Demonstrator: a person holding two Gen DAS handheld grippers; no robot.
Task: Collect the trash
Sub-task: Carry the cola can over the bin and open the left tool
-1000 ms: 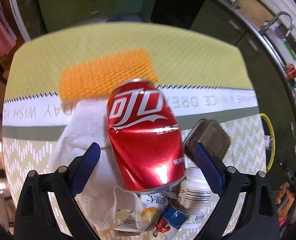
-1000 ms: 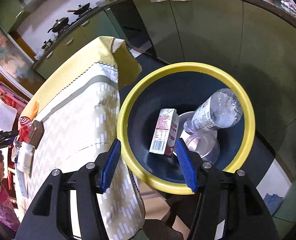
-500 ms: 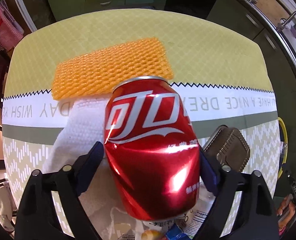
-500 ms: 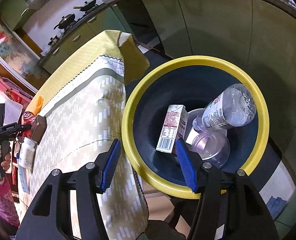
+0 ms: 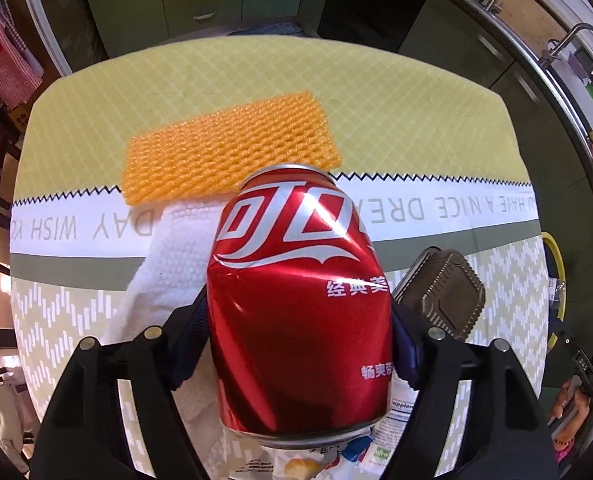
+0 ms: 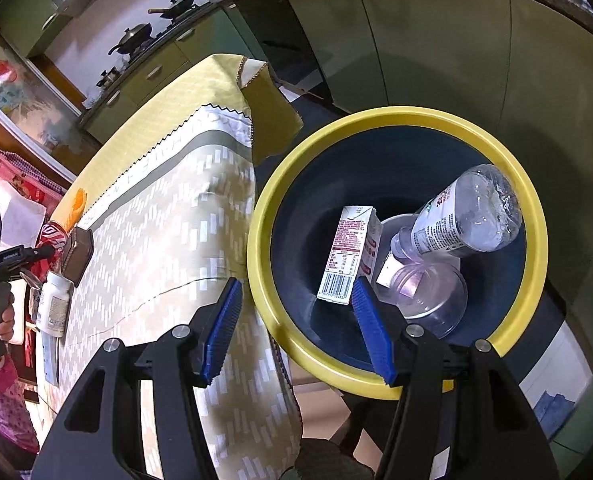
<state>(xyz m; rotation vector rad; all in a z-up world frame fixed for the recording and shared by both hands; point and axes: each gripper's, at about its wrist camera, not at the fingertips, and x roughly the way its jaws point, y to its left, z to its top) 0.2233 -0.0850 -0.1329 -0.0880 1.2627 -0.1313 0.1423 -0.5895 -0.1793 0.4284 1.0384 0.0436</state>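
My left gripper point(image 5: 300, 340) is over the table, jaws closing w/ the dented red can point(image 5: 296, 312) between them; both blue pads sit right at the can's sides, looks like contact. Can stands on a white paper towel point(image 5: 168, 264), just in front of an orange mesh pad point(image 5: 228, 152) on the tablecloth point(image 5: 416, 120). Brown ribbed case point(image 5: 444, 292) is beside the can, and a white pill bottle point(image 6: 54, 304) lies near it. My right gripper point(image 6: 296, 328) hangs about half open, nothing in it, above the yellow-rimmed bin point(image 6: 536, 248). Inside the bin: 1 carton point(image 6: 348, 256), 1 clear bottle point(image 6: 464, 216), 1 clear cup point(image 6: 428, 292).
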